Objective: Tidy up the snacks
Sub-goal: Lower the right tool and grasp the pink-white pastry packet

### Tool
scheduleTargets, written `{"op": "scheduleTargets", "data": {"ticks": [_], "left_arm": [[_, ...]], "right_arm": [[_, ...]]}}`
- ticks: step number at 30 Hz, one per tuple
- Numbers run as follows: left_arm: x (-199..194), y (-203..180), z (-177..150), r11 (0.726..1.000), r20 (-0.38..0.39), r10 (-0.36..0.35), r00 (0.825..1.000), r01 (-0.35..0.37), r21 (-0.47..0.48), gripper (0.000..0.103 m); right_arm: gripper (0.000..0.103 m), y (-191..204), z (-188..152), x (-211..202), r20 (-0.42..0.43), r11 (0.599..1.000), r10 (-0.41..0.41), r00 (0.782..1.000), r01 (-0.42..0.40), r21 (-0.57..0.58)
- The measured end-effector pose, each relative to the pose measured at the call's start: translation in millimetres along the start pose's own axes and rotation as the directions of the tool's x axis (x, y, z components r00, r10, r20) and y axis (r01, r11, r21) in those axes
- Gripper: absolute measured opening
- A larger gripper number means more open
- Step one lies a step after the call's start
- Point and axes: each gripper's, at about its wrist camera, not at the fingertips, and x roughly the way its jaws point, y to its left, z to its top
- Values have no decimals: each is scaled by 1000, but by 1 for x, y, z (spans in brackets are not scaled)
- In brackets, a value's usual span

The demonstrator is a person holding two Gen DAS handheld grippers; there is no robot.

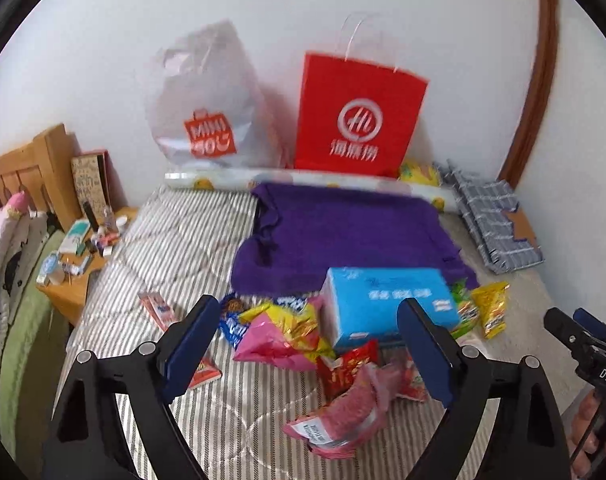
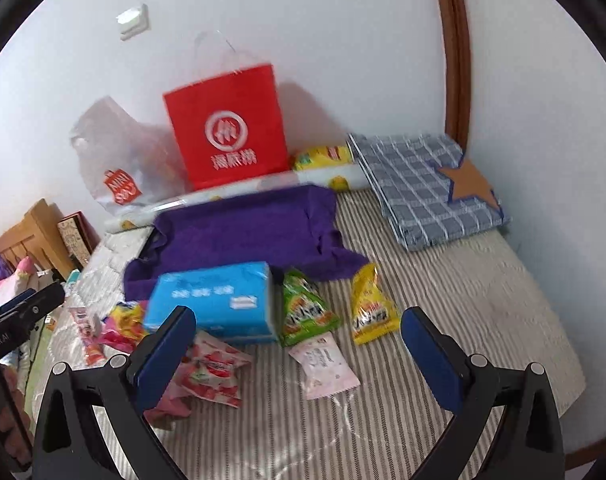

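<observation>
Nothing is sorted yet: snack packets [image 1: 291, 332] lie scattered on the bed [image 2: 443, 300]; both tools [image 1: 307, 344] [image 2: 299, 354] hover released, empty.

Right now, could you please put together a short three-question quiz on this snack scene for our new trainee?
1. True or false: the left tongs are shut on a snack packet.
2. What does the blue box partly rest on at its far side? A) purple towel B) checked bag C) red paper bag
3. Fill in: the packet lying beside the green snack packet, towards the right tongs, is ____ in colour.

Key: 1 false, both tongs are open and hold nothing; 2 A; 3 yellow, the yellow snack packet.
</observation>
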Motion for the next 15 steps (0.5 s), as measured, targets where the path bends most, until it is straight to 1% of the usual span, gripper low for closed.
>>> {"op": "scheduleTargets", "data": {"ticks": [4,6,8,10,12,14,15], "left_arm": [[23,9,-9,999,-50,-4,999,2,-33,91],[33,12,-13,999,-72,-4,997,0,-49,91],[43,14,-15,999,-98,-8,995,3,-53,91],[50,16,-17,998,-119,-3,993,-4,-57,91],[54,19,-19,998,-120,-7,993,-1,-62,91],[57,23,-23,997,-122,0,993,-9,-70,91],[60,26,-24,997,-129,6,992,-15,-74,91]], "right_arm": [[99,-9,-13,25,-45,1000,-10,999,10,-19],[95,-12,-21,40,-78,999,-22,997,19,-36],[84,-17,-28,54,-114,999,-15,993,11,-37],[80,-19,-34,66,-149,999,-2,989,-3,-33],[75,-21,-41,78,-178,999,14,984,-21,-34],[69,-22,-46,88,-197,999,18,980,-26,-40],[68,-22,-48,93,-207,999,14,978,-23,-42]]}}
